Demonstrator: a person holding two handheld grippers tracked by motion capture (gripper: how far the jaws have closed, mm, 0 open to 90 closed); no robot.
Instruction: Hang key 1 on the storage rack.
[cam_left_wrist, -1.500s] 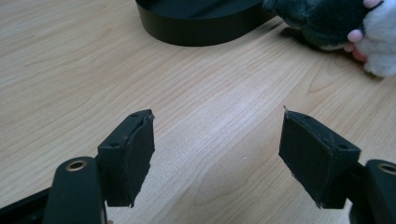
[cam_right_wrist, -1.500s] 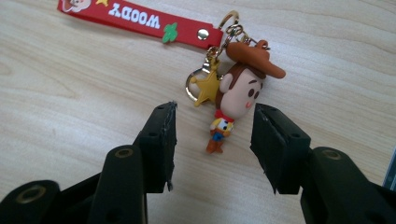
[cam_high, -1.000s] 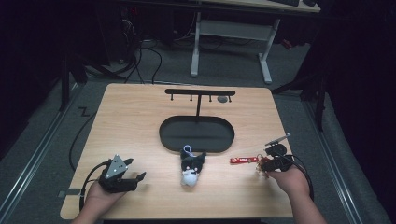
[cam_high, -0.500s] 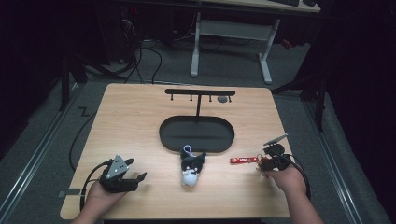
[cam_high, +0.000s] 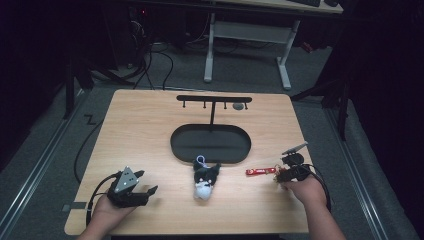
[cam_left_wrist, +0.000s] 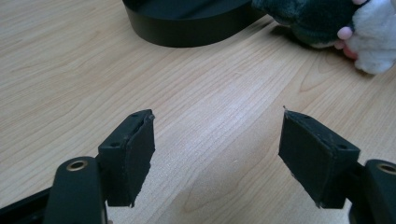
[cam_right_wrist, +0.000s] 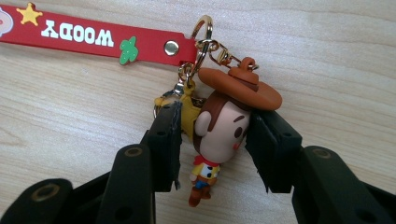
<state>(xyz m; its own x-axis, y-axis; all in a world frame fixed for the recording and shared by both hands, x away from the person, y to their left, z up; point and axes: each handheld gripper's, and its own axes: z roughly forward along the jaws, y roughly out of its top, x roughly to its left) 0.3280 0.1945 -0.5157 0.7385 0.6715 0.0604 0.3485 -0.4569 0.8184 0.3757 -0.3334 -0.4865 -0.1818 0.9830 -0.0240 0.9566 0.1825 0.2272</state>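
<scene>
A cowboy-figure keychain (cam_right_wrist: 219, 135) with a red strap lies flat on the wood, figure between the fingers.

Tray (cam_high: 180, 145) at worktop (cam_high: 140, 115) centre, rack (cam_high: 214, 99) standing on its 12 o'clock edge. Plush toy (cam_high: 204, 181) just off the tray's 6 o'clock rim. Keychain (cam_high: 265, 171) at the plush's 3 o'clock, figure end between right tool (cam_high: 286, 174) pads. Left tool (cam_high: 145, 182) at 7 o'clock, well apart.
</scene>
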